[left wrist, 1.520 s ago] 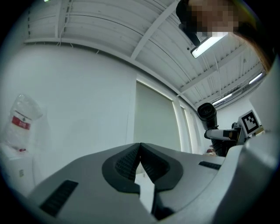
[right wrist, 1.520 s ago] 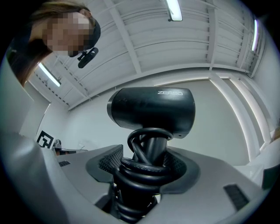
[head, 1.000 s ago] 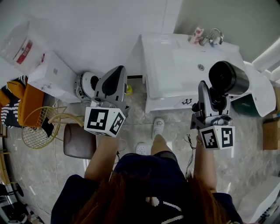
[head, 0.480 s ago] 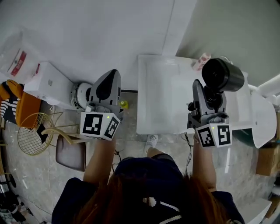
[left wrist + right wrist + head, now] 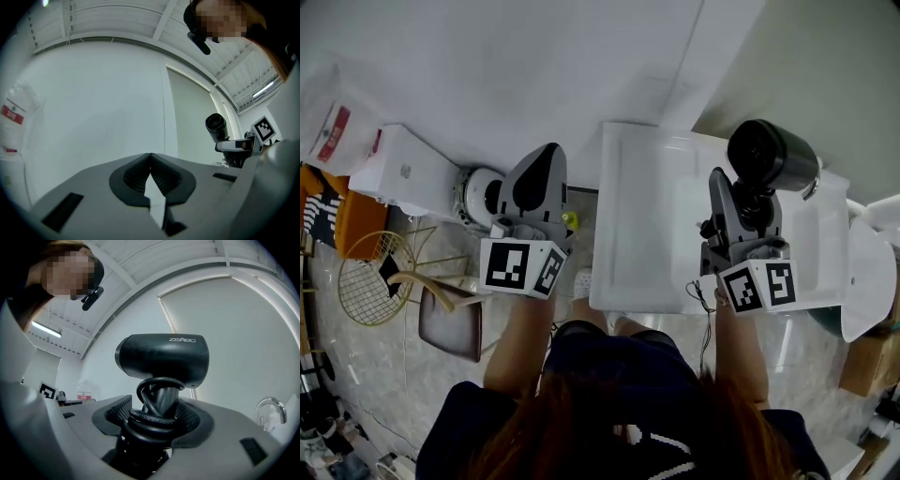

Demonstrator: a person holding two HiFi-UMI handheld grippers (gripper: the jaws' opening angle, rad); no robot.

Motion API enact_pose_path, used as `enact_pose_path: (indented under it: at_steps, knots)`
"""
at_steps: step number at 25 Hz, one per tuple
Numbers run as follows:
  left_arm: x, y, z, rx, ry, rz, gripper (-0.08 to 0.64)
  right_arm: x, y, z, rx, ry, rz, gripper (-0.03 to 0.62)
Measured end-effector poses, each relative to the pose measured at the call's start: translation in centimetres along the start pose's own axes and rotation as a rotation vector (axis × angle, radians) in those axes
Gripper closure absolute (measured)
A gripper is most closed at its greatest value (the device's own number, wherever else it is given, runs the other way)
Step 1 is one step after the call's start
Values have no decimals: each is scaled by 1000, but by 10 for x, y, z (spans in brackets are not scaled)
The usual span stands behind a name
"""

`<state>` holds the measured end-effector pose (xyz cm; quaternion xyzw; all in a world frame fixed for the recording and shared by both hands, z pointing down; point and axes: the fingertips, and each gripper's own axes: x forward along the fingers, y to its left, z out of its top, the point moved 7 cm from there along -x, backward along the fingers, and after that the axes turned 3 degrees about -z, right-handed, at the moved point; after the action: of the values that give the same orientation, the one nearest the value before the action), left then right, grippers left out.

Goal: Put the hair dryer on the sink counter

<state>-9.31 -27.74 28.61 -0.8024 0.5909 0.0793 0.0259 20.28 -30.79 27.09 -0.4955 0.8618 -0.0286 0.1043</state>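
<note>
A black hair dryer [image 5: 769,157] [image 5: 164,355] stands upright in my right gripper [image 5: 748,211] [image 5: 157,416], whose jaws are shut on its cord-wrapped handle [image 5: 154,406]. It hangs over the white sink counter [image 5: 637,225], above the basin's right part. My left gripper [image 5: 534,192] [image 5: 150,171] is shut with nothing in it. It is held out to the left of the counter, above the floor. In the left gripper view the dryer [image 5: 215,127] shows far to the right.
A tap [image 5: 268,408] rises at the counter's back. A white toilet [image 5: 867,281] sits right of the sink. Left of the sink are a round white appliance [image 5: 478,195], a white box [image 5: 403,169], a wire basket [image 5: 370,272] and a brown stool [image 5: 450,323].
Both grippers have come closer to the sink. The hair dryer, still held, now hangs over the counter instead of in front of it.
</note>
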Motion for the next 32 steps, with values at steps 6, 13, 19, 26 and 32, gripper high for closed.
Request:
enact_pose_path:
  at_steps: [6, 13, 19, 26, 32]
  knots:
    - [40, 35, -24, -14, 26, -25, 541, 45, -1, -35, 31, 87, -28, 305]
    - [81, 68, -58, -34, 82, -70, 541, 93, -3, -83, 53, 182, -77, 304]
    - [102, 87, -88, -47, 145, -86, 541, 122, -9, -134, 81, 325, -123, 304]
    - [111, 102, -114, -63, 196, -95, 541, 151, -15, -202, 89, 507, -148, 304]
    - [112, 112, -129, -66, 225, -91, 541, 169, -22, -261, 94, 674, -149, 304]
